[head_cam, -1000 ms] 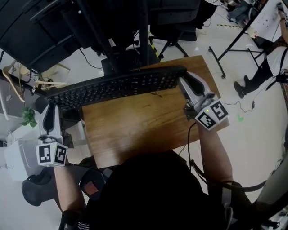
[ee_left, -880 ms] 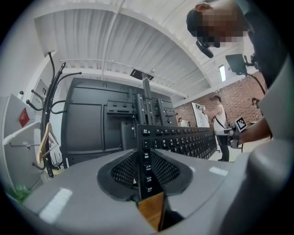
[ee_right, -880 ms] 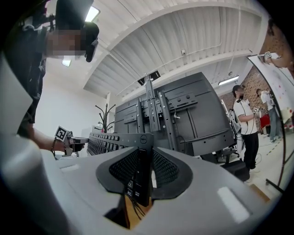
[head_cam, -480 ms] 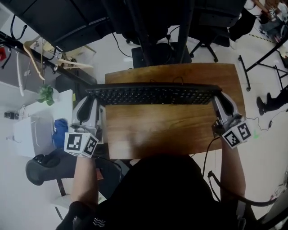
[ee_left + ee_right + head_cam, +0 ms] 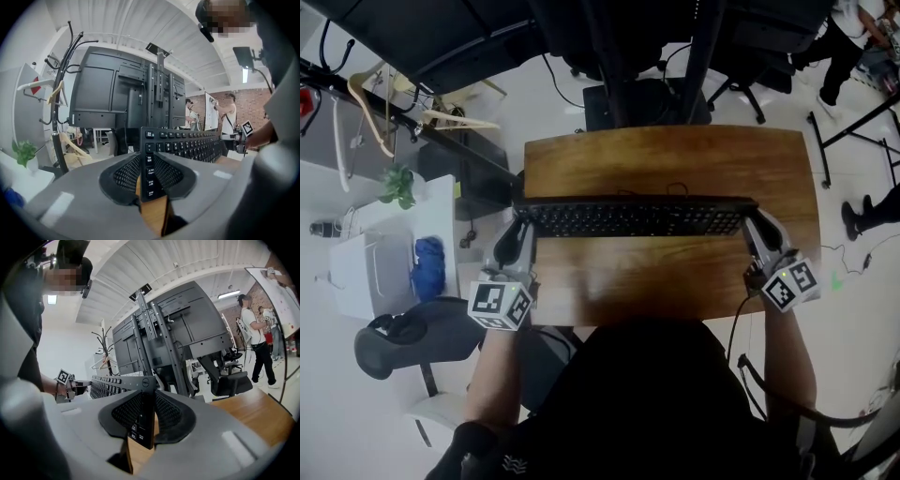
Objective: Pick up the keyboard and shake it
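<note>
Black keyboard spans the middle of the wooden tabletop, long side left to right, keys showing toward the head view; can't tell if its lower edge touches the wood. Left gripper has its jaws clamped on the keyboard's left end, and in the left gripper view the end key column sits pinched between the pads. Right gripper has its jaws clamped on the right end, and in the right gripper view the end edge is gripped between the pads.
</note>
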